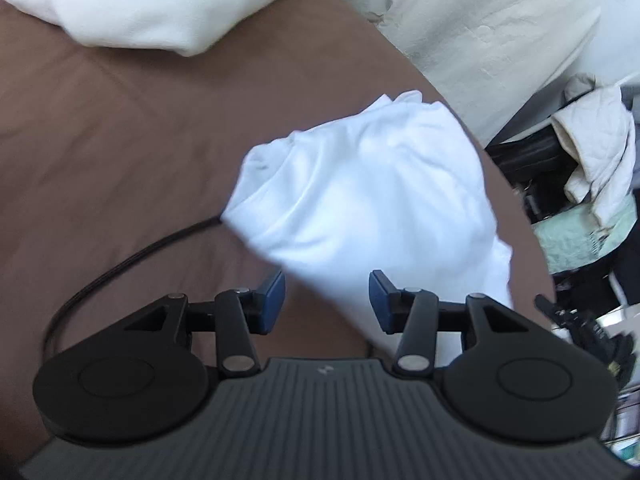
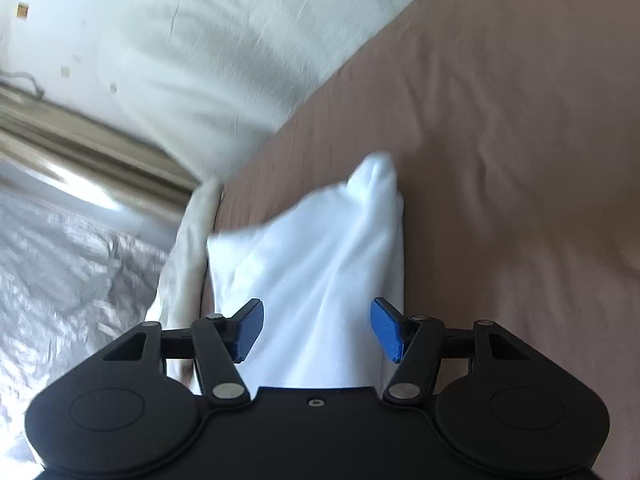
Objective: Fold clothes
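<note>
Both the left gripper and right gripper hang spread over the shirt, gripping nothing, so near the bed edge it could slide off.

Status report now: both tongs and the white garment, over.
Left tongs open, empty. Right tongs open. White garment bunched on brown bed. Black cable beside it.

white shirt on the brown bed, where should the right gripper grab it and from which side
Grip the raised peak of the white garment, the far tip where the cloth bunches into a ridge above the brown sheet. Come over the garment from the near side, along the gripper's line: that fold probably fits between the pads better than the flat middle. The right gripper is open over the cloth.
</note>
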`<state>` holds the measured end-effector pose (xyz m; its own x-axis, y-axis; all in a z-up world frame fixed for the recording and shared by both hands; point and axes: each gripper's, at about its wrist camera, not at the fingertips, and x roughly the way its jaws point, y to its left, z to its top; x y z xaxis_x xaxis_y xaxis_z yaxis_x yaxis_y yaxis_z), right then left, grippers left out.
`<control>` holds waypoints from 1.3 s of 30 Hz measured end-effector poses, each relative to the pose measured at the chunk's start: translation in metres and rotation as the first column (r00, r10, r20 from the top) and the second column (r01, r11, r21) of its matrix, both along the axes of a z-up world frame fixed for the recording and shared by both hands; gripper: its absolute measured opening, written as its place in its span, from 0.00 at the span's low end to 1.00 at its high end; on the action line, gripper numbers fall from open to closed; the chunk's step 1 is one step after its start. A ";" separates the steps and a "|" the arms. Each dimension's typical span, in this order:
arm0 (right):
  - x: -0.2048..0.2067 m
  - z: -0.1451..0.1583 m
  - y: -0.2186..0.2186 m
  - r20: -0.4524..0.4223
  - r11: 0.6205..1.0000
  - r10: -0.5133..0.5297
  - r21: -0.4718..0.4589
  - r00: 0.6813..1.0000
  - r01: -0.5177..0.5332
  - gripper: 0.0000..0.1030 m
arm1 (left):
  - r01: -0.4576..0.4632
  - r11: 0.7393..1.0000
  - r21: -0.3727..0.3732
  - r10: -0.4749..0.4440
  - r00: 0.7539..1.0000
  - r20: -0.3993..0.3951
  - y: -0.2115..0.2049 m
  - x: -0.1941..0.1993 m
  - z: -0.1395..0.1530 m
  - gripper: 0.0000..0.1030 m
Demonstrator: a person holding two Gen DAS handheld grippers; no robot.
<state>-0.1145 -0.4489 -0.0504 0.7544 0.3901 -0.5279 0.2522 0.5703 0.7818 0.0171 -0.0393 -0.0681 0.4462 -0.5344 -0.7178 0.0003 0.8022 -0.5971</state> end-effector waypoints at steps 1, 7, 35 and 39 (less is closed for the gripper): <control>-0.003 0.001 0.004 -0.012 1.000 0.007 -0.016 1.000 -0.007 0.63 | -0.004 1.000 -0.012 0.004 1.000 0.011 0.002 -0.007 -0.001 0.44; -0.005 -0.014 0.027 -0.141 0.991 0.125 -0.028 0.982 -0.130 0.67 | -0.003 0.989 -0.147 0.006 1.000 0.019 -0.003 -0.008 -0.028 0.50; 0.025 -0.007 0.179 -0.049 0.747 0.664 0.066 0.746 -0.661 0.55 | 0.140 0.951 0.276 -0.218 0.936 0.276 -0.036 0.117 0.033 0.22; 0.020 0.002 0.191 -0.144 0.599 0.790 -0.025 0.596 -0.800 0.55 | 0.059 0.986 0.158 -0.094 0.971 0.222 0.011 0.097 -0.018 0.28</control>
<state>-0.0949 -0.2584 -0.0485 0.1021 0.7609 -0.6407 -0.2537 0.6427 0.7229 0.1144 -0.0285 -0.0864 0.5692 -0.4679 -0.6761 0.1871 0.8744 -0.4476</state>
